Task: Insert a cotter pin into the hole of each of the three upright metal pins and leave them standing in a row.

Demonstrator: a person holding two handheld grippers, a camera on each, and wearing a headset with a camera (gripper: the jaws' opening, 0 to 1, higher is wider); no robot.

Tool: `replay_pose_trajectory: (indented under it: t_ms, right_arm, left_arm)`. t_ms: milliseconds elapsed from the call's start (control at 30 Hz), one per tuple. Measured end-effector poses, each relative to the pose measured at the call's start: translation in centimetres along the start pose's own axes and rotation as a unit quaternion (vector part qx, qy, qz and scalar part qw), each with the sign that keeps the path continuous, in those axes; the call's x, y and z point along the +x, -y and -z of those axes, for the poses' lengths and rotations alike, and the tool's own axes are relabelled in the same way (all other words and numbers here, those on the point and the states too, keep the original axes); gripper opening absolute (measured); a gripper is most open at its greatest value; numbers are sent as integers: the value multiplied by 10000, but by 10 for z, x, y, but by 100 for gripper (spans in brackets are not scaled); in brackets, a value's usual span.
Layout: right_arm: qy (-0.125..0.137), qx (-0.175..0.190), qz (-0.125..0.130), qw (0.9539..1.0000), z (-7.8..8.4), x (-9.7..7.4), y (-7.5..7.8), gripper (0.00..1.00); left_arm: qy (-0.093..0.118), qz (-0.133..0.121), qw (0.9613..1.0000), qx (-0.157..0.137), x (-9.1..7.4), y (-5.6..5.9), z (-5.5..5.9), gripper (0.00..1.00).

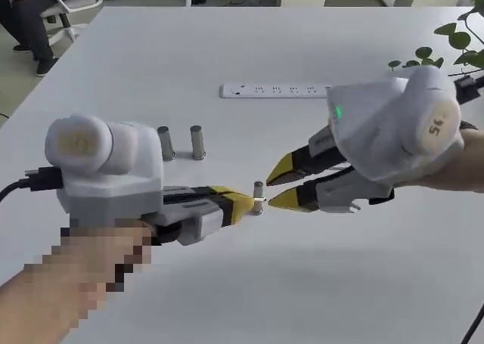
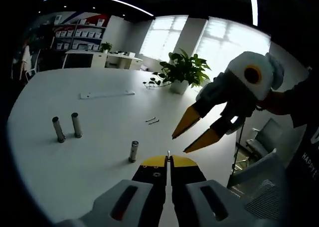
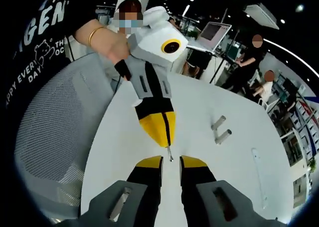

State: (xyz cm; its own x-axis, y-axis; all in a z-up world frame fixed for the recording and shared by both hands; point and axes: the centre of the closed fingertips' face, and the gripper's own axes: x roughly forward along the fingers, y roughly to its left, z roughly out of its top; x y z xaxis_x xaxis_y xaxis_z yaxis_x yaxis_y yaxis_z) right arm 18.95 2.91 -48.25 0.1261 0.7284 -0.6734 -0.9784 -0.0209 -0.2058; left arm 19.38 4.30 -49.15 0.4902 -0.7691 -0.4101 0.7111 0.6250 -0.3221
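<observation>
- Yellow-tipped left hand-held gripper (image 1: 246,202) clamped on a thin cotter pin (image 2: 169,153), with the pin's end poking past the tips.
- Right hand-held gripper (image 1: 274,191) with jaws apart, aimed at the left one's tips, near but not touching; dark marking on its white housing, perhaps "56".
- Nearest metal pin (image 1: 258,195) upright, just beside both sets of tips.
- Second metal pin (image 1: 165,143) and third metal pin (image 1: 197,142) upright side by side, well apart from the first.
- Spare cotter pins (image 2: 152,120) lying flat further out.
- Dark shirt (image 3: 30,62) printed "EVERY DAY".
- White power strip (image 1: 276,91) towards the far edge.
- Bare desk (image 1: 302,283) open towards the near edge.
</observation>
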Motion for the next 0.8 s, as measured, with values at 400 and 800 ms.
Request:
replay_pose_trajectory:
  t_ms: [400,800]
  right_arm:
    - [297,1323,-880,9868,14,-5,-22,12]
    - [247,1589,-1478,9759,20,-10,-49,11]
  left_arm:
    - [-243,583,9929,1008,0,20,12,0]
    - [-141,1279,9834,1277,-4,44,15,0]
